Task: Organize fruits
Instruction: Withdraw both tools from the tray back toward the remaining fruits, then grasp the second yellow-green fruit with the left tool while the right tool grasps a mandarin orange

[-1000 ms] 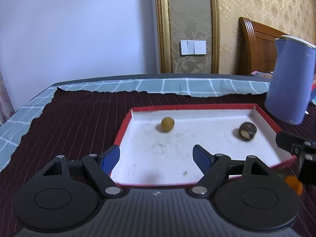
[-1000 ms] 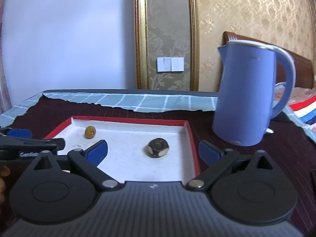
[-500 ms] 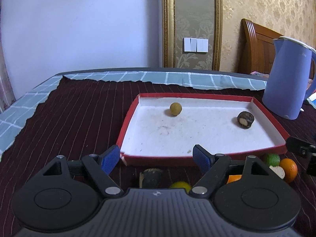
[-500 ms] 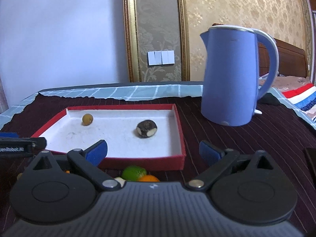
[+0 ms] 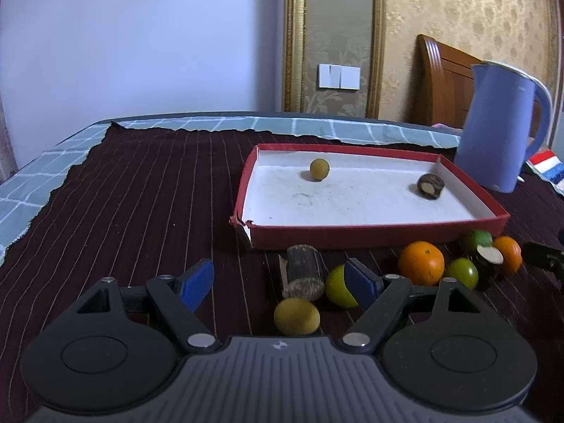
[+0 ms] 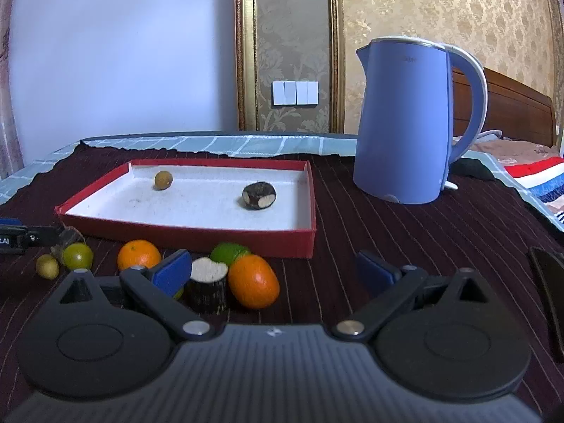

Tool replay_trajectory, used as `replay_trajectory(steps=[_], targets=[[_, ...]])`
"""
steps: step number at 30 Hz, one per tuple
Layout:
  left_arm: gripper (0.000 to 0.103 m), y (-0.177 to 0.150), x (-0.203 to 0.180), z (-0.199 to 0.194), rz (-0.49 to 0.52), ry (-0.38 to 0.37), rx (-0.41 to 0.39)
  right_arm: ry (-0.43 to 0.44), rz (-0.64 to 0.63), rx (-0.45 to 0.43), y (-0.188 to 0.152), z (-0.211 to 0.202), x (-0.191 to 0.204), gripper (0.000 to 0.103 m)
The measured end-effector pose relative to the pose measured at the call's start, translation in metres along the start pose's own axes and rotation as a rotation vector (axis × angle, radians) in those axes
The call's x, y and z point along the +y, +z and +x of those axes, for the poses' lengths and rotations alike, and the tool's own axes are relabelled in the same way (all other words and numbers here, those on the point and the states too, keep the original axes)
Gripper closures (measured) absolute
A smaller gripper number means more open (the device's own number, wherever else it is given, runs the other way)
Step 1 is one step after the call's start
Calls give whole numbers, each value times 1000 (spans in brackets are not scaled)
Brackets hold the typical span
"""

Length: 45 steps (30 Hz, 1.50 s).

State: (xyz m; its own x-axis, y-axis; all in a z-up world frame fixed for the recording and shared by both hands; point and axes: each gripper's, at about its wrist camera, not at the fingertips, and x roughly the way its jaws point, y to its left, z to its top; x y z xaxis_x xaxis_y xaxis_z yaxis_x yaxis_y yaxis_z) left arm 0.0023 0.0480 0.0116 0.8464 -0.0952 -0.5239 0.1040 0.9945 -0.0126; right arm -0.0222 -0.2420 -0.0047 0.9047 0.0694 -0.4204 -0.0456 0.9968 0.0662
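Apparently untouched, the yellow fruit [image 5: 296,316] sits between the left gripper [image 5: 280,282]'s spread, empty jaws.

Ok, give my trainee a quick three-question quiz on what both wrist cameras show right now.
1. True or false: the red tray already holds two items.
2. Multiple choice: where do the loose fruits, such as the round orange, lie? A) inside the tray B) on the dark cloth in front of the tray C) beside the blue kettle.
3. Is anything between the fingers of the left gripper or the right gripper?

Key:
1. True: a small yellow-brown fruit and a dark cut piece.
2. B.
3. No; both stand open, gripping nothing.
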Motion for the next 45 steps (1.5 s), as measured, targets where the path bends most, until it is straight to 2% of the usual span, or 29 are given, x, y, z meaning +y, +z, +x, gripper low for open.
replay_trajectory(steps=[5,10,15,16,18,24,26,31,33,36,45], targets=[[22,-10,-4,-5,51,-41,-10,-4,-10,7,-4,-4,-4,4],[22,-18,-11,1,97,-24,-7,-27,-20,34,-11,-1,-8,4],[24,-21,-9,8,87,-30,23,-19,-18,53,-14,2,-10,4],[28,-21,-8,10,87,-32,30,-16,-18,53,-14,2,-8,4],[48,-22,-6,15,84,-40,58,-12,-25,53,-15,2,-6,4],[69,-23,-3,19,73,-68,74,-27,-46,55,-15,4,-1,4],[72,-22,-4,20,74,-73,75,-36,-55,54,-15,4,-1,4],[73,-22,-6,21,68,-68,70,-32,-64,75,-17,9,-2,16],[73,-23,-7,21,70,-66,67,-22,-60,89,-17,13,-5,26],[73,-23,-7,21,69,-65,66,-14,-69,114,-17,20,-7,34],[73,-24,-8,21,79,-59,61,19,-136,137,-8,38,5,37]])
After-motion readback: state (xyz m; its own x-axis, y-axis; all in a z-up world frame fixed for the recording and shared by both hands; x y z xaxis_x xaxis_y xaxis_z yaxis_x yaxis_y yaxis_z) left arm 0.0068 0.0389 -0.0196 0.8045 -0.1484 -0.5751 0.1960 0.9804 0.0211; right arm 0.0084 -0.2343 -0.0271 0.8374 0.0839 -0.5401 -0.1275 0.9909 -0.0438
